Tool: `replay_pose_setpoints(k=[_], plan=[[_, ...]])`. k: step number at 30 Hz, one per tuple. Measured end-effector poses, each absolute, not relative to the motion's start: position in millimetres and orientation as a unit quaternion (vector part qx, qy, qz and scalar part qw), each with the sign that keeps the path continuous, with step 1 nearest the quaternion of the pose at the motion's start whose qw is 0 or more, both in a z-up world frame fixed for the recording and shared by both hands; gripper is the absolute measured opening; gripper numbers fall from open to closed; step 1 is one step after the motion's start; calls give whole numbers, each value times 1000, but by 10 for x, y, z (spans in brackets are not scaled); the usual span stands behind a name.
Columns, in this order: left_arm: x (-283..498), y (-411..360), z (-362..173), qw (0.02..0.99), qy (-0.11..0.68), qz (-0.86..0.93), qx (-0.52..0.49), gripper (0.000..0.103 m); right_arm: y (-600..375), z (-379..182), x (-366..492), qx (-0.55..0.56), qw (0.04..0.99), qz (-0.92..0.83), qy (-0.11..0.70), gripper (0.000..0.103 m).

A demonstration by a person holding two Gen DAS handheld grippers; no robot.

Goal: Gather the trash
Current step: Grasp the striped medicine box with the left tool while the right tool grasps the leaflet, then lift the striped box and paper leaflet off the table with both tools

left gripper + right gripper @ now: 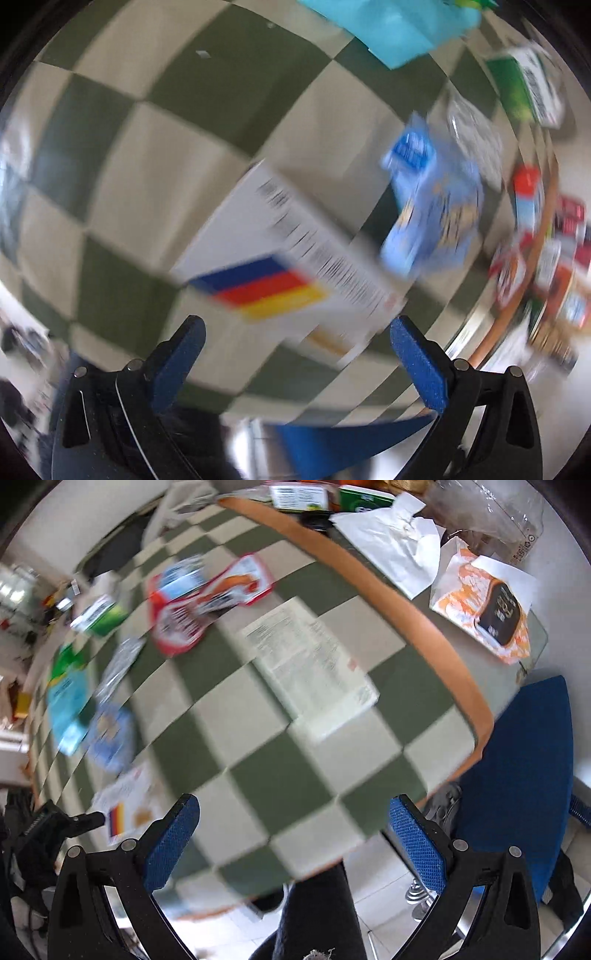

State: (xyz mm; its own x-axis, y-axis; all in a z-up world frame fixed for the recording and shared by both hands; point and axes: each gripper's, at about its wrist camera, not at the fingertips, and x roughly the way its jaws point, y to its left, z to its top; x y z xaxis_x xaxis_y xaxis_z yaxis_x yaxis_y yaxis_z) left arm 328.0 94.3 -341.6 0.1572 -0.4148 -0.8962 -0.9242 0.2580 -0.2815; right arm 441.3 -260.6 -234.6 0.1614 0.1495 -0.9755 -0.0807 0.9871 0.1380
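Bright, even daylight in both views, heavy motion blur smearing the checkered tablecloth (110, 155) and wrappers toward three o'clock on the left camera and nine o'clock on the right, fisheye bending edges into black corners.

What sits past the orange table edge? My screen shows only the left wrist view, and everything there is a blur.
Observer: In the right wrist view, an orange-and-black wrapper lies beyond the wooden rim, beside crumpled white paper.
Operator: Is anything next to the table?
Observer: Yes, a blue chair stands at the corner.
Operator: Where is the other tool?
Observer: The right tool is open and empty, over the near edge of the checkered cloth.
Operator: Can you spot mine from there?
Observer: The black tip of the left tool shows beside the flag-printed box.
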Motion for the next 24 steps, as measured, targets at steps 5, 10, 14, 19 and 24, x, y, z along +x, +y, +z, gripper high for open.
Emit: replay_pose_setpoints(k=[5, 10, 14, 19, 24], plan=[[3541, 1008, -3462, 481, 603, 292, -566, 102, -2600, -2544, 4897, 15, 768, 47, 638, 103], [3609, 1005, -3463, 465, 612, 338, -543, 103, -2391, -2824, 5288, -54, 756, 63, 650, 103], [3565, 1007, -3494, 455, 630, 357, -517, 103, -2246, -3056, 5453, -101, 746, 60, 655, 103], [3672, 1044, -3448, 498, 657, 335, -456, 103, -2187, -3118, 5413, -91, 744, 84, 657, 82], [3718, 1069, -3507, 480, 647, 342, -483, 103, -2024, -3147, 5237, -99, 714, 133, 680, 82]])
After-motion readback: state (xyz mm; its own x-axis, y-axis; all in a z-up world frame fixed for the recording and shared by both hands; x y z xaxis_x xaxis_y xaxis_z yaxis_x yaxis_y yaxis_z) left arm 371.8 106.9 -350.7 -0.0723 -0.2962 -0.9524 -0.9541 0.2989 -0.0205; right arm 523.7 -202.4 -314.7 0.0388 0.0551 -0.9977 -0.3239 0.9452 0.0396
